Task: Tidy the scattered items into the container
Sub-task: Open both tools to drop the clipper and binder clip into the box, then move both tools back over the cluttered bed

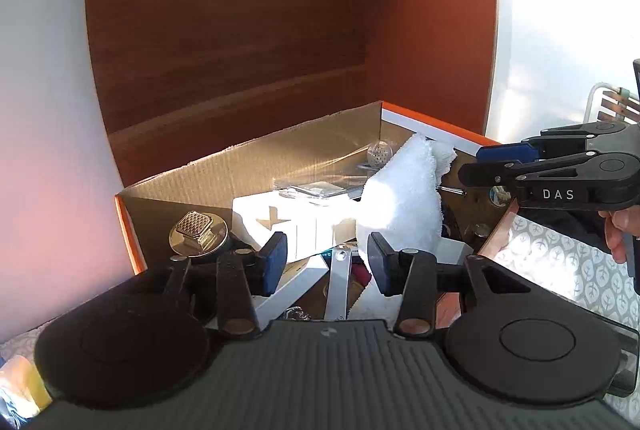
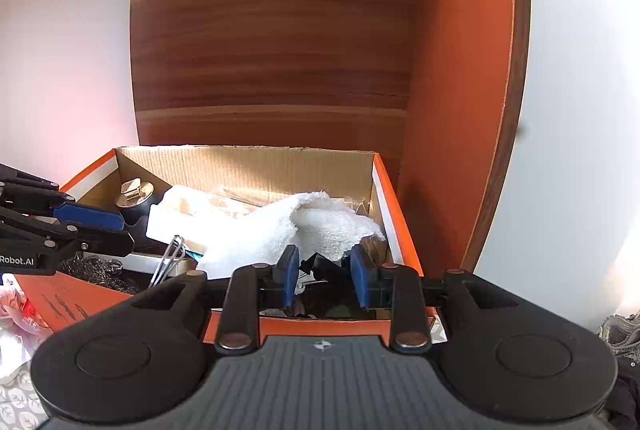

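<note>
Wood panel (image 2: 272, 50) fills the top of both views, w/ the orange-edged cardboard box (image 2: 384, 190) sitting mid-frame below it. White towel (image 2: 288, 226) lies inside the box, draped over the clutter, centre-right. Left-wrist view only: a clear bag (image 1: 320, 186) w/ a round perforated piece behind the towel, plus a hand (image 1: 616, 230) at the right edge gripping the right gripper (image 1: 480, 166). Right-wrist view only: steel wool (image 2: 96, 270) and metal tongs (image 2: 168, 258) lower left. Gold round lid (image 1: 198, 234) shows in both. Left gripper (image 1: 328, 262): jaws spread, nothing between the pads, towel just past them. Right gripper's jaws apart, nothing pinched. Box bottom under the towel is hidden; dark items near the right gripper's pads too dim to make out.
</note>
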